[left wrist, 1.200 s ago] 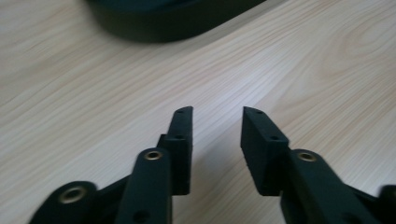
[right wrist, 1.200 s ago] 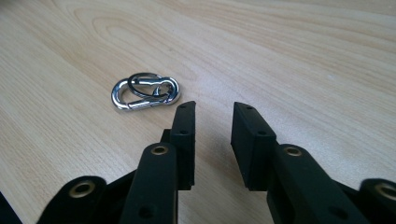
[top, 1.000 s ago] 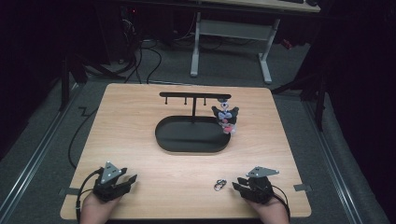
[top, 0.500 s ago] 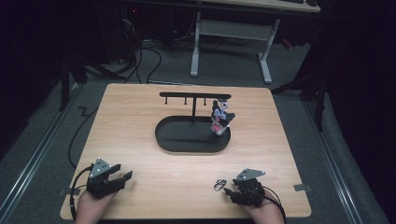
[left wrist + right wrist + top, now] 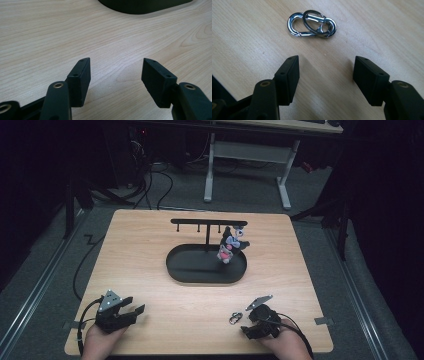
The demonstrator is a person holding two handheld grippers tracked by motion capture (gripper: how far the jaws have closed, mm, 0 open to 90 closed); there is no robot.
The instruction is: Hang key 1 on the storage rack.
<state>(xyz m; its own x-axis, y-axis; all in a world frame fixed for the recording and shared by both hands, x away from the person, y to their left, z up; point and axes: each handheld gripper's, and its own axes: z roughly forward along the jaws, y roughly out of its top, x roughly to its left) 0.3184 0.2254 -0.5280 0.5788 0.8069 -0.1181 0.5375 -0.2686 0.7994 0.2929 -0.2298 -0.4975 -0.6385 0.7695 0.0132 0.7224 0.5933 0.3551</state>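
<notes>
A silver carabiner (image 5: pixel 235 318) (image 5: pixel 312 23) with a dark ring clipped to it lies on the wooden table (image 5: pixel 150 245) near the front. My right gripper (image 5: pixel 248 322) (image 5: pixel 325 72) sits just right of it. Its jaws have just been opening, they stand apart, and bare wood lies between them. The carabiner lies a short way beyond the tips. My left gripper (image 5: pixel 134 312) (image 5: pixel 115 72) rests at the front left. It is open after widening a little, with nothing between its pads.
A black oval tray (image 5: pixel 175 270) (image 5: pixel 140 6) sits mid-table with a black T-shaped hanger bar (image 5: pixel 200 221) rising from it. A small plush figure (image 5: pixel 227 245) hangs tilted at the bar's right end. Bare wood lies between the tray and both grippers.
My right gripper has shifted left toward the carabiner and its jaws have spread. The plush figure has swung leftward under the bar. The left gripper has stayed in place.
</notes>
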